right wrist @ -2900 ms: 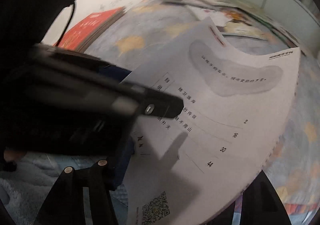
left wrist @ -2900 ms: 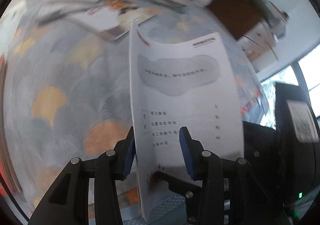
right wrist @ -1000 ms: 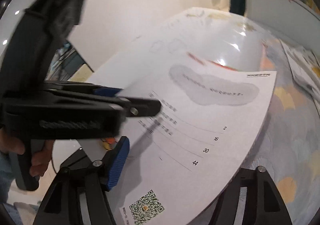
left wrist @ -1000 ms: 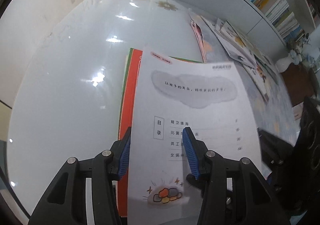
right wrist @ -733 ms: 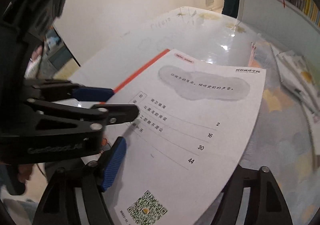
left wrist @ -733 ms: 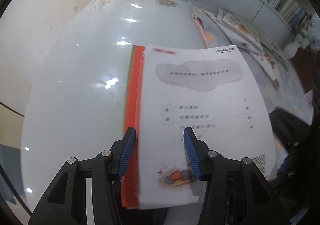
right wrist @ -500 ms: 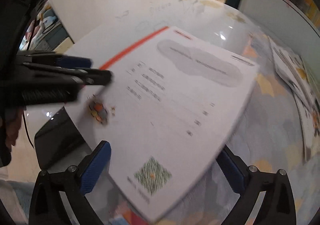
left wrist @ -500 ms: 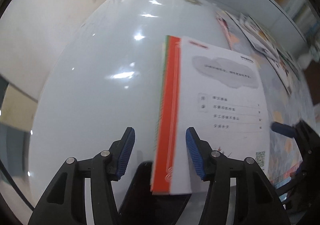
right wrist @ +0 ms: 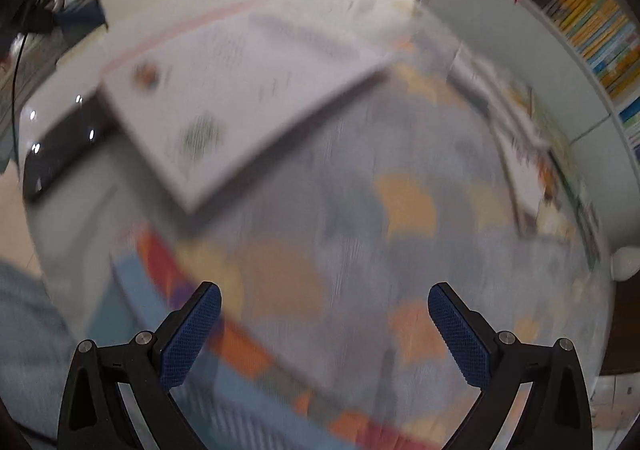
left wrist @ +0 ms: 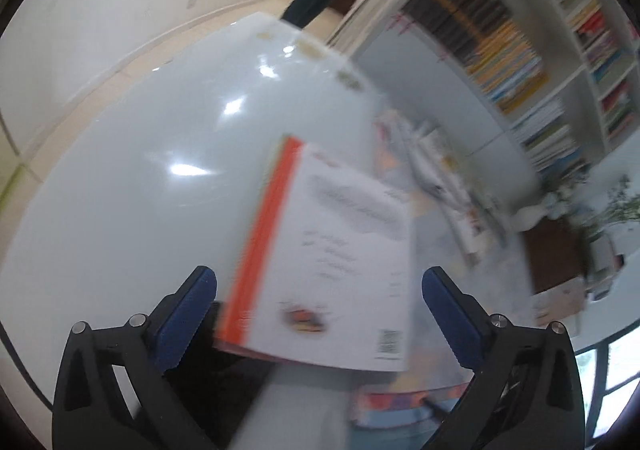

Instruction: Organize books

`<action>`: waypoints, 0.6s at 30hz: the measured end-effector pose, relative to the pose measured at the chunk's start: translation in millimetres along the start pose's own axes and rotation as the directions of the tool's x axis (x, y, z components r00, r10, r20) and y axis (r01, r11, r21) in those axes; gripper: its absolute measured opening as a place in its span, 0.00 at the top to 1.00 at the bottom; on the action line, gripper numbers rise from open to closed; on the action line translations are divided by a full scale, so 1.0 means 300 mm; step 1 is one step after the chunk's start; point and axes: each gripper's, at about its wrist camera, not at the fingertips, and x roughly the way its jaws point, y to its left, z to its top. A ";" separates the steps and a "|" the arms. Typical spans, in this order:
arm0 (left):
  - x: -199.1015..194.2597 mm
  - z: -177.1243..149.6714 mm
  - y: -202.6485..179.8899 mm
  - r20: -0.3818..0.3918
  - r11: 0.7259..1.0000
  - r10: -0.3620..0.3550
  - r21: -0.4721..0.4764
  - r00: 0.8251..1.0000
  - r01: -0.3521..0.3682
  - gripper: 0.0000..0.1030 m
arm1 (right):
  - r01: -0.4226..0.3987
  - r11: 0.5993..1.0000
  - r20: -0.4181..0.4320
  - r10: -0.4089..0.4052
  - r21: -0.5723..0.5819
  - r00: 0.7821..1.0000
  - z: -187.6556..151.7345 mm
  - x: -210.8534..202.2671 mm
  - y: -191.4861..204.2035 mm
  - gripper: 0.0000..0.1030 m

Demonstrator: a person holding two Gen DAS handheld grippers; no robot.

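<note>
Left wrist view, blurred. Left tongs (left wrist: 319, 294) spread wide, jaws having just been opening; nothing pinched. The white-covered book (left wrist: 344, 262) lies flat on a short stack with an orange-red edge (left wrist: 260, 234) showing along its left side. In this view the book sits between and beyond the blue pads (left wrist: 188, 318), touching neither. Long axis runs from about 6 o'clock toward 12 o'clock, leaning a little toward 1; the grey cloud-shaped panel end points away from the camera, the barcode corner lies nearest, at lower right. The stack rests on the glossy pale counter (left wrist: 140, 190), near its front edge. At 2 o'clock from the stack, more books (left wrist: 448, 186) lie scattered on the counter. Shelves of books (left wrist: 532, 50) stand at upper right.

Right wrist view, heavily blurred. Right tongs (right wrist: 325, 324) spread wide, nothing between them. They hang over a patterned blue-grey cloth (right wrist: 360, 210) with orange patches. The white book (right wrist: 248, 90) lies at 11 o'clock, well apart from the pads, long axis running roughly 7 to 1 o'clock. Scattered books (right wrist: 536, 154) sit at 2 o'clock.
</note>
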 end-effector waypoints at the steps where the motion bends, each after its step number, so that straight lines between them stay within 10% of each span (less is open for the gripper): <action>1: 0.007 -0.002 -0.031 0.003 1.000 0.010 0.016 1.000 -0.010 0.01 | 0.004 1.000 0.005 -0.004 0.021 1.000 -0.038 -0.007 -0.012 0.00; 5: 0.055 -0.015 -0.172 0.028 0.982 0.116 0.144 0.993 -0.119 0.00 | 0.053 0.987 0.046 -0.061 0.149 0.997 -0.152 -0.058 -0.127 0.00; 12: 0.124 -0.029 -0.396 0.038 0.977 -0.194 0.097 0.980 0.189 0.00 | -0.065 0.902 0.279 -0.063 0.427 0.958 -0.360 -0.364 -0.466 0.00; 18: 0.173 -0.066 -0.653 0.025 0.956 -0.182 0.238 0.983 0.171 0.01 | -0.057 0.890 0.443 -0.168 0.452 0.880 -0.499 -0.642 -0.666 0.00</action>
